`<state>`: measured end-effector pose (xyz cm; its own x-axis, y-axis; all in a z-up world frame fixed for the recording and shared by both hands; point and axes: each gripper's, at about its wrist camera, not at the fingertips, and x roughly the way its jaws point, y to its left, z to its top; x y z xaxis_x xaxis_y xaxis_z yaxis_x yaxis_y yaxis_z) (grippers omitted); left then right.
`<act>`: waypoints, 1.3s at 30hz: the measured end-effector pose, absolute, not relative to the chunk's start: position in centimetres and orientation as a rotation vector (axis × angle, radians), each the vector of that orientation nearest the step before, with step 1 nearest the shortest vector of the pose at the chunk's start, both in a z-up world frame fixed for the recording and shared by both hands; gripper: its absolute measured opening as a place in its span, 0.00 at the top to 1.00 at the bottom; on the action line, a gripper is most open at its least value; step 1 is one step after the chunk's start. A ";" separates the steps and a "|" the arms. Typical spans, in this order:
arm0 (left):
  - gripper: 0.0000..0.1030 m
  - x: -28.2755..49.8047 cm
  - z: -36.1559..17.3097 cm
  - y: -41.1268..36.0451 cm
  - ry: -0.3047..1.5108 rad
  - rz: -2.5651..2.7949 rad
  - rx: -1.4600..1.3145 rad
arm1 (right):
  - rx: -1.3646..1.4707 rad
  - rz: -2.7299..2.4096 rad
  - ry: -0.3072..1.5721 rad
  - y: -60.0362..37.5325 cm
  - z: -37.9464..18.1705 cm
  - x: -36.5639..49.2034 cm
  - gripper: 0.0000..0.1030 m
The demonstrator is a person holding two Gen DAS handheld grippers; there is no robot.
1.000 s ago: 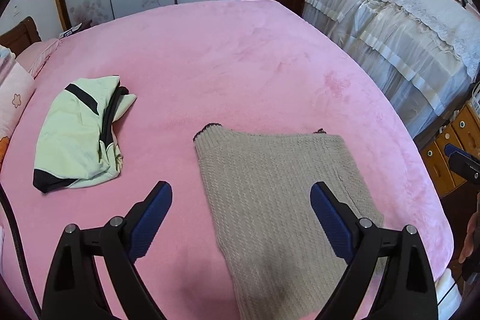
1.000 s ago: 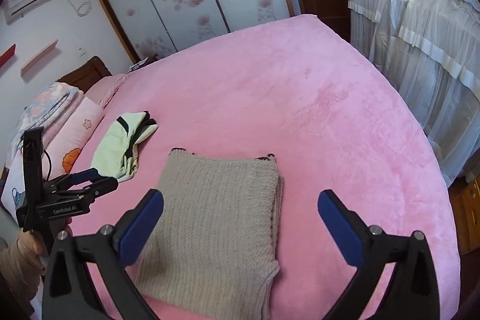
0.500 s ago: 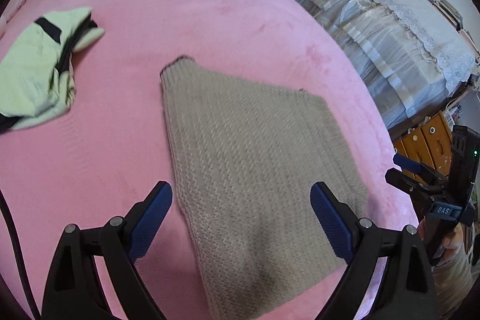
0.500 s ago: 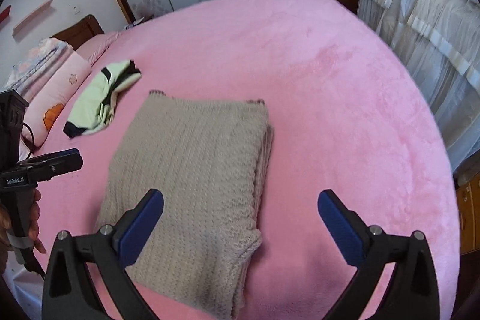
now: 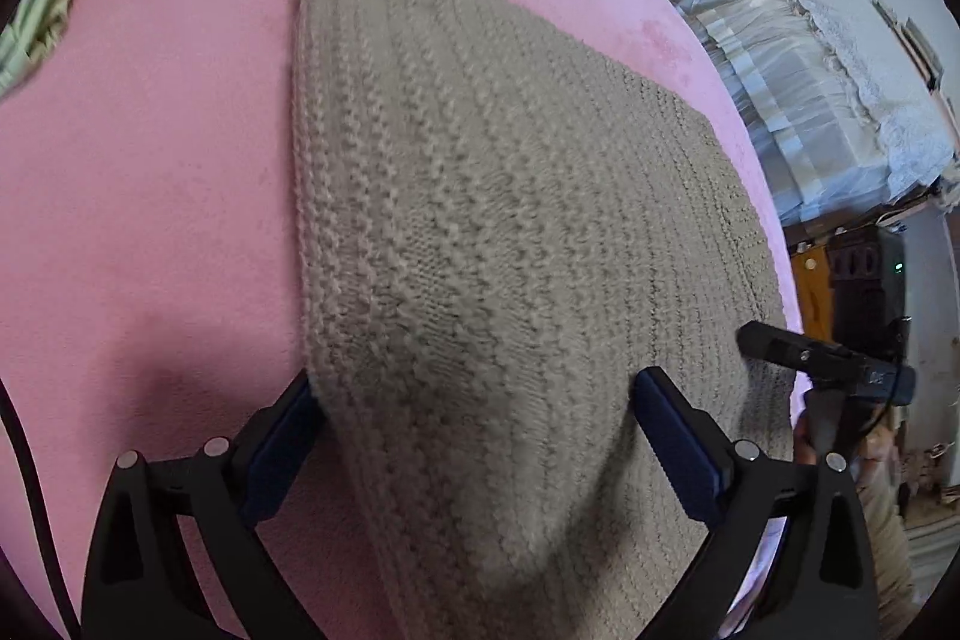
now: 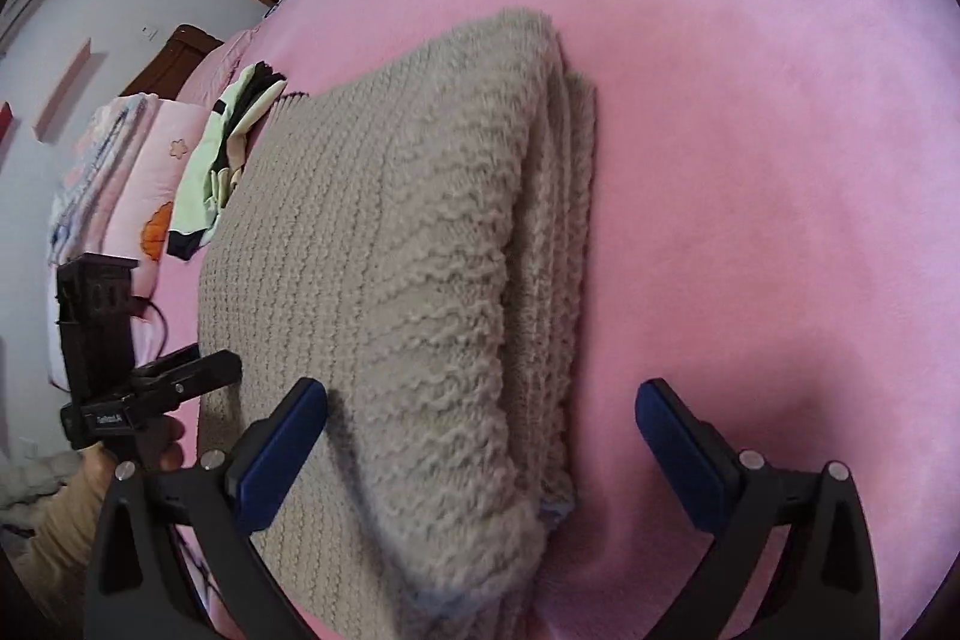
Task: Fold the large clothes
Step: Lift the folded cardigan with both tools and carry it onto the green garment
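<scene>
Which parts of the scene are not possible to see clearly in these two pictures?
- Beige knit sweater: its near end is cut off by the bottom edge in both wrist views.
- Green garment: partly behind the sweater in the right wrist view, cropped by the corner in the left.
- Right claw: in the left wrist view only one dark finger shows.

Beige ribbed-knit sweater [image 5: 492,232], pink bedspread [image 5: 150,196], pale-green black-trimmed garment [image 6: 210,172]

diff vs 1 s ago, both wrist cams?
Both grippers dropped toward the beige knit sweater and now straddle its near corners: left gripper, jaws opening wider, on one, right gripper on the other. Neither grips it. The sweater stays folded on the pink bed; the green garment hasn't moved.
</scene>
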<state>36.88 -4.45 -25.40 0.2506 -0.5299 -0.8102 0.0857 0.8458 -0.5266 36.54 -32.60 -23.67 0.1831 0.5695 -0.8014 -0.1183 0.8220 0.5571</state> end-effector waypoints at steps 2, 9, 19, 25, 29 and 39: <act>0.02 37.2 -26.1 -4.2 1.248 -0.456 -0.437 | 0.467 0.572 1.305 -32.4 -24.4 36.8 0.00; 0.01 38.3 -27.5 -4.7 1.243 -0.491 -0.466 | 0.528 0.701 1.276 -31.0 -25.9 37.4 0.01; 0.34 37.6 -24.5 -6.7 1.193 -0.344 -0.313 | 0.449 0.649 1.231 -30.0 -24.2 35.9 0.40; 0.51 35.9 -19.6 -8.2 1.117 -0.316 -0.178 | 0.388 0.582 1.177 -28.4 -20.7 33.9 0.48; 0.52 34.3 -16.4 -7.1 1.107 -0.341 -0.142 | 0.382 0.570 1.164 -26.6 -18.2 31.2 0.49; 0.52 31.6 -7.1 6.7 1.071 -0.287 -0.084 | 0.385 0.723 1.088 -13.8 -10.5 30.6 0.49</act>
<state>31.62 6.71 -7.06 0.4464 -0.2719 -0.8525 0.1907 0.9597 -0.2063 30.58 -13.80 -10.45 0.2704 0.6984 -0.6626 -0.3406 0.7132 0.6127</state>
